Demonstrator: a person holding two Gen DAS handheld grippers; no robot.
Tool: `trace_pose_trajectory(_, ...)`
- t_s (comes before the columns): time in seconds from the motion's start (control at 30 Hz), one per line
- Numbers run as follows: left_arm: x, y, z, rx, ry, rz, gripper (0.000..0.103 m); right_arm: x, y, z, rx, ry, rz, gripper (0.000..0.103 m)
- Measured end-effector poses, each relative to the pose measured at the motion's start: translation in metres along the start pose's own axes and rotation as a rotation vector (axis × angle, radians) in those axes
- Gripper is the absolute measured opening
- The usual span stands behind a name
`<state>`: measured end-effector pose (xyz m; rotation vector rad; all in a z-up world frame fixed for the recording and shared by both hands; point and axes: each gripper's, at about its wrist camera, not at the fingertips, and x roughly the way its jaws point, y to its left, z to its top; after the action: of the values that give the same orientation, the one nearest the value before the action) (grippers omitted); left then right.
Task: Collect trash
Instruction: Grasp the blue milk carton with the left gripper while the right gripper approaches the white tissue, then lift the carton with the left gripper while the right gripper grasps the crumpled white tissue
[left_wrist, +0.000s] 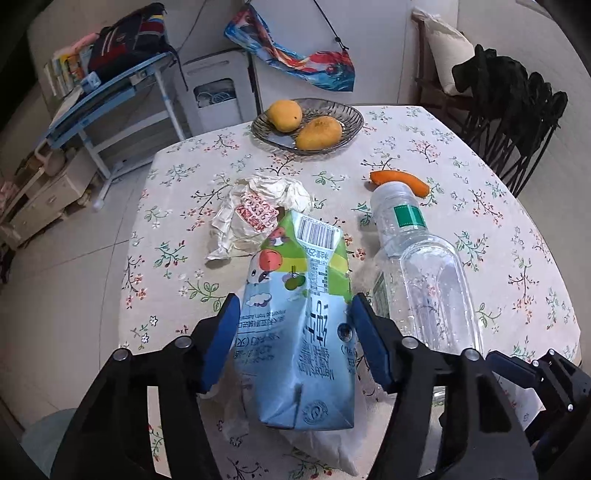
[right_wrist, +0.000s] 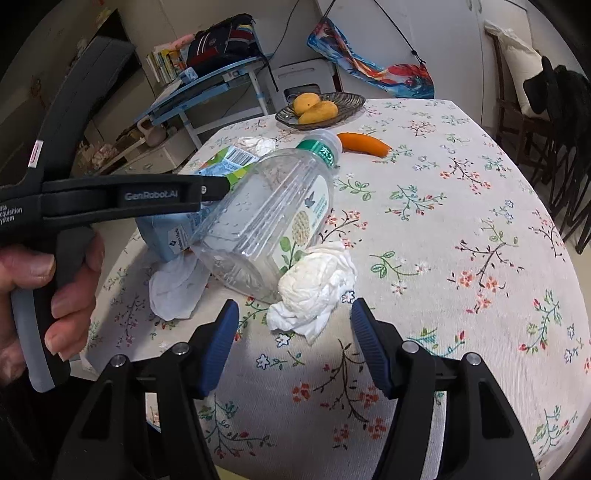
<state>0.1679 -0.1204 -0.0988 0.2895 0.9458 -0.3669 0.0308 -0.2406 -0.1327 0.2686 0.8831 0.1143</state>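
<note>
- two handheld grippers are in view: the left gripper (left_wrist: 293, 332) has its blue pads on either side of a crushed light-blue and green drink carton (left_wrist: 295, 332), pinching it, while the right gripper (right_wrist: 293, 334) has its jaws spread over bare cloth just short of a crumpled white tissue (right_wrist: 314, 288).
- one line of readable lettering, "genrobot.ai", runs along the black arm of the left gripper in the right wrist view, with "acquisition system" partly legible nearer the person's hand (right_wrist: 55, 295).
- one barcode sits near the carton's folded top; cartoon fruit and small print cover its sides, too small to read.
- one clear empty plastic bottle (left_wrist: 424, 273) lies on its side just beside the carton, with a green band at the neck and a plant-printed label.
- three paper scraps lie around them: the tissue touching the bottle's base, a flat white napkin (right_wrist: 177, 288) under the carton, and a crumpled paper wrapper with red print (left_wrist: 255, 214) beyond it.
- one orange carrot (left_wrist: 400, 181) lies near the bottle's cap.
- two yellow mangoes (left_wrist: 319, 133) rest in one dark glass dish (left_wrist: 351, 114) at the far edge of the floral-clothed table (left_wrist: 498, 229).
</note>
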Motion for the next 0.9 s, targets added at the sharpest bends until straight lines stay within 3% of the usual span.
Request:
trace_pose_trajectory(0.07,-0.003,0.001,0.001,0.002,-0.012,-0.011,0.041,0.002,0.0,0.0,0.001,-0.001,0.0,0.062)
trace_pose_trajectory(0.3,0.003,0.006,0.003,-0.024,0.028,-0.088,0.041,0.003,-0.001,0.002,0.005,-0.002,0.003,0.062)
trace_pose_trajectory(0.57,0.001,0.002,0.001,-0.017,0.009,-0.082,0.04,0.002,-0.002,0.002,0.011,-0.006,0.006,0.06)
trace_pose_trajectory(0.9,-0.038,0.064,0.004,-0.297,-0.146,-0.183,0.04,0.001,-0.001,0.003,0.011,-0.02,0.016,0.028)
